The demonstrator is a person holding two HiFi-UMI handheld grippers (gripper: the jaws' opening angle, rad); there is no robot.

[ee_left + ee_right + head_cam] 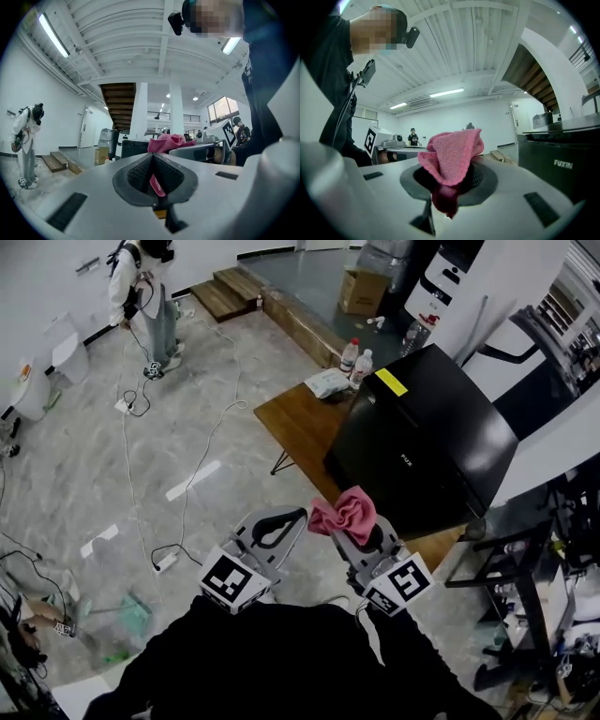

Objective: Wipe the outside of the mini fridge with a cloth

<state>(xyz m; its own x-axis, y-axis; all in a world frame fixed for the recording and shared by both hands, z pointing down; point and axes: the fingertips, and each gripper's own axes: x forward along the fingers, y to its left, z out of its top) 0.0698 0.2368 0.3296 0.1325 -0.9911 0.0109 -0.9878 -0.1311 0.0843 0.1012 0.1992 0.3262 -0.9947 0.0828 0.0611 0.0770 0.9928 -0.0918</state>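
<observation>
Right claw (450, 177) grips cloth (342, 515); cloth points toward fridge (422, 437).

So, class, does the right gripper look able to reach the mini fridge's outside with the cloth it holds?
Probably yes. The right gripper is clamped on the pink cloth, and the mini fridge stands on the table ahead to its right, with nothing visible between them.

Head view steeply down over mini fridge (422, 442), 2 gripper views near-level, both showing cloth (452, 157)

Right tool (364, 532) pinches pink cloth (343, 514); left tool (295, 517) closed, side by side
</observation>
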